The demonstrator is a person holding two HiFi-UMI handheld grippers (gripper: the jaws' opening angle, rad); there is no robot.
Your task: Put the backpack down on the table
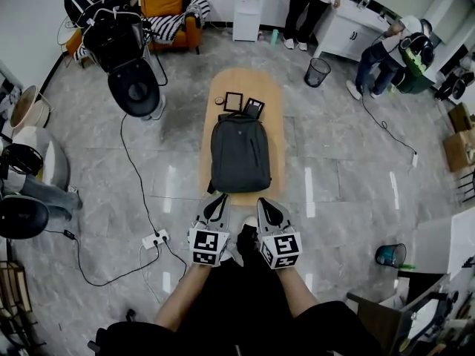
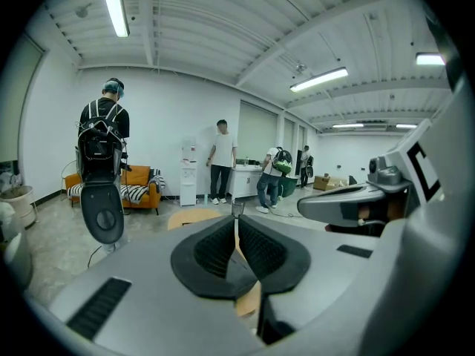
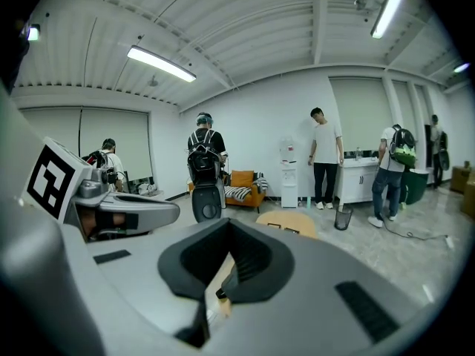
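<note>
At the bottom centre of the head view the person's forearms reach forward. The left gripper point(image 1: 217, 202) and right gripper point(image 1: 265, 205) sit side by side, marker cubes toward the person. Each gripper's own view shows its fingers pressed together with nothing between them. To their lower left a white power strip point(image 1: 155, 238) lies on the grey tiled floor. Just above the fingertips, mid-frame, the dark grey backpack point(image 1: 240, 153) lies flat along the oval wooden surface point(image 1: 277, 124), its near end close to both grippers. At the surface's far end lie two black-framed squares point(image 1: 233, 101) and a small round object point(image 1: 220, 101). Farther off are a wire bin point(image 1: 318, 71) at upper right, an orange sofa point(image 1: 167, 4) at upper left, and a white water dispenser point(image 1: 249, 10) at top centre.
</note>
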